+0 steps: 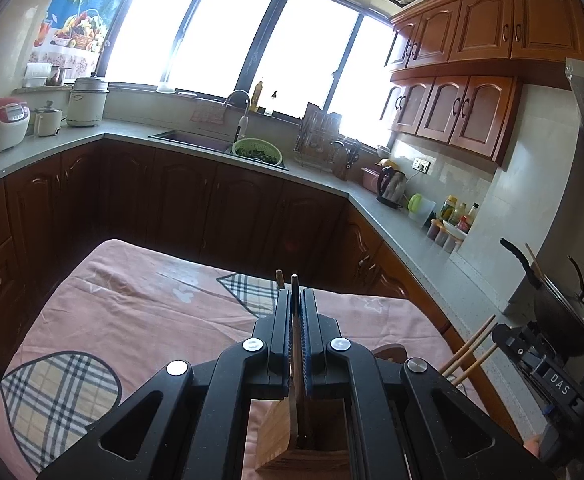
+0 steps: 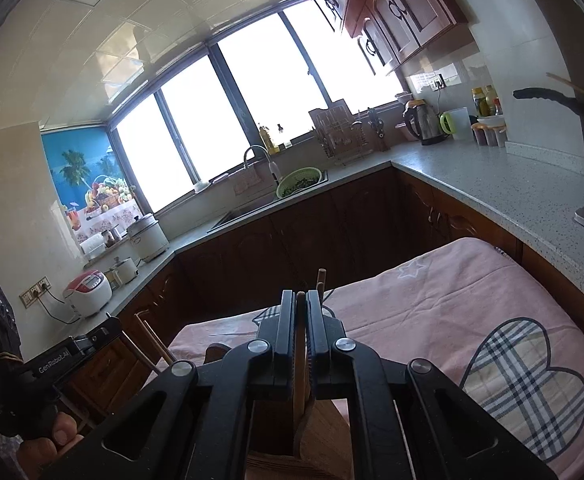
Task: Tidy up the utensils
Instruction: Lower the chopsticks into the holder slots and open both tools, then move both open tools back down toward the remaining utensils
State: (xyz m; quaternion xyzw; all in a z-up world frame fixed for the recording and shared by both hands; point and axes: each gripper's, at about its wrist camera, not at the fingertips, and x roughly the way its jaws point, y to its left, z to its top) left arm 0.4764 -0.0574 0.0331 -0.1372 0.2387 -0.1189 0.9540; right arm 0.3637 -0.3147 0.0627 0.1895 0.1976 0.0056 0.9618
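while clamped, each hand-held gripper (image 1: 296, 300) pinches a utensil (image 1: 294, 284).

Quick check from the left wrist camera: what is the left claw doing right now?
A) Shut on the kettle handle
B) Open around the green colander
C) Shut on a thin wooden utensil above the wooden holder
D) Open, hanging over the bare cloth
C: the left claw has its pads pressed on a thin wooden utensil whose lower end reaches the wooden holder below.

Both left tongs (image 1: 296, 300) and right tongs (image 2: 300, 304) are clamped nearly closed, side by side.
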